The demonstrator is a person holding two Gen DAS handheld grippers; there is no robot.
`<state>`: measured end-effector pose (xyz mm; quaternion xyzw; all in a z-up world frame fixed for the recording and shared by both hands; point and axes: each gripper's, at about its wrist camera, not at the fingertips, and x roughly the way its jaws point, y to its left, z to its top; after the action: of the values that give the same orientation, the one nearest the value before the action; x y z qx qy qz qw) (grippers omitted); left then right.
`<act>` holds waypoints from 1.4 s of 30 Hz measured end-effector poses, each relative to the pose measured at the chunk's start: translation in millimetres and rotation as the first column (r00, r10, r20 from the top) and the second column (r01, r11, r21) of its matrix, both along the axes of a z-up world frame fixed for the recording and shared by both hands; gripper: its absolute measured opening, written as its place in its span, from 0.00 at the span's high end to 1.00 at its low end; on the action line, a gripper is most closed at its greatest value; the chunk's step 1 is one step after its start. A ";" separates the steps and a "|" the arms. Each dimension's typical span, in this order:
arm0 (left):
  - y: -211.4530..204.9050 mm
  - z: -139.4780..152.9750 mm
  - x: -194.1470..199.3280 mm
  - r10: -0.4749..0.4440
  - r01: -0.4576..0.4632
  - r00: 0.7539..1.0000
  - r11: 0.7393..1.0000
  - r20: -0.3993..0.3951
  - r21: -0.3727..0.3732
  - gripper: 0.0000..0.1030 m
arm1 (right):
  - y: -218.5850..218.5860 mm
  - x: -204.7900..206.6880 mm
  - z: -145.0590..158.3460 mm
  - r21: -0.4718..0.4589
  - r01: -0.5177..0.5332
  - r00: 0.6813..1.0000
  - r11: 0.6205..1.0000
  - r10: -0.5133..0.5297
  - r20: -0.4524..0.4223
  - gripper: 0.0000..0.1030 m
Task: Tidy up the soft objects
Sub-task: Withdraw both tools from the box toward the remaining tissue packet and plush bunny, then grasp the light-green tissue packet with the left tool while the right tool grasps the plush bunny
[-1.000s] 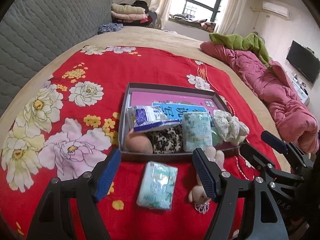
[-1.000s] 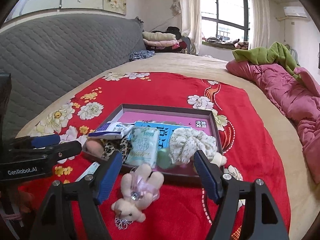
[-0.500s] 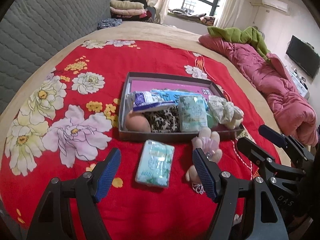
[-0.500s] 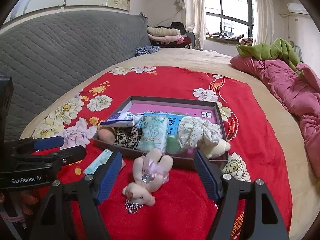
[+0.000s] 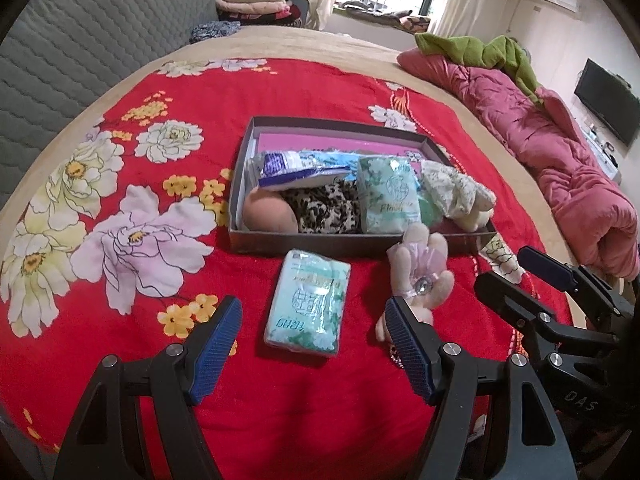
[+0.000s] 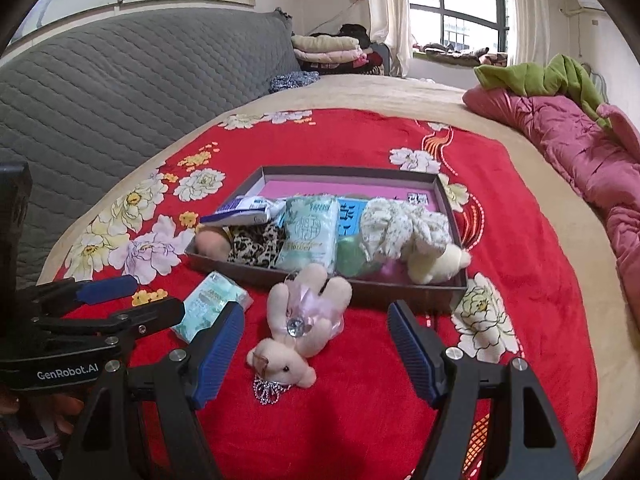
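Observation:
A dark shallow box (image 5: 256, 242) (image 6: 400, 298) lies on the red flowered blanket, holding several soft things: a leopard-print cloth (image 5: 324, 210), a green tissue pack (image 5: 386, 196), a floral plush (image 6: 400, 228). In front of it lie a second tissue pack (image 5: 308, 304) (image 6: 212, 304) and a small pink bear (image 6: 300, 320) (image 5: 420, 276). My left gripper (image 5: 312, 344) is open, just short of the loose tissue pack. My right gripper (image 6: 316, 354) is open, with the bear's head between its fingertips.
A grey quilted headboard (image 6: 120, 92) runs along the left. A pink quilt (image 5: 560, 160) with a green cloth (image 6: 540, 76) lies on the right. Folded blankets (image 6: 328, 46) are stacked at the far end by the window.
Both grippers have pulled back and risen a little; the box and loose items now sit farther ahead. Both stayed open. Nothing on the bed moved.

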<state>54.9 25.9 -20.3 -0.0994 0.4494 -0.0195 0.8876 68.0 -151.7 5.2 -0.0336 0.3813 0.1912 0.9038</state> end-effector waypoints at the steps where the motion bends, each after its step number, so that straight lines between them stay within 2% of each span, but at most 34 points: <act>1: 0.5 -2.6 0.5 0.000 0.000 1.000 1.000 -0.006 -0.002 0.27 | 0.1 0.6 -2.1 0.001 0.000 1.000 1.000 0.000 -0.007 0.29; 25: 6.6 -43.2 22.8 -0.008 0.007 0.998 1.000 -0.065 -0.015 0.27 | 7.0 13.7 -50.6 0.008 -0.007 0.993 1.000 0.008 -0.119 0.29; 37: 10.1 -66.3 42.9 -0.005 0.007 0.995 1.000 -0.099 0.011 0.27 | 20.4 37.7 -77.4 0.005 -0.008 0.982 1.000 0.009 -0.187 0.29; 41: 14.6 -71.5 48.3 -0.004 0.004 0.996 1.000 -0.087 -0.003 0.26 | 22.6 48.7 -85.9 0.024 0.004 0.978 1.000 0.002 -0.210 0.29; 42: 15.5 -72.4 49.0 -0.006 0.005 0.996 1.000 -0.085 -0.011 0.26 | 22.7 51.0 -87.8 0.031 0.004 0.977 1.000 0.003 -0.213 0.32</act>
<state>104.0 41.4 -92.7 -0.1037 0.4870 -0.0202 0.8670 119.0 -128.9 -82.6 0.0013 0.4730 0.1993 0.8582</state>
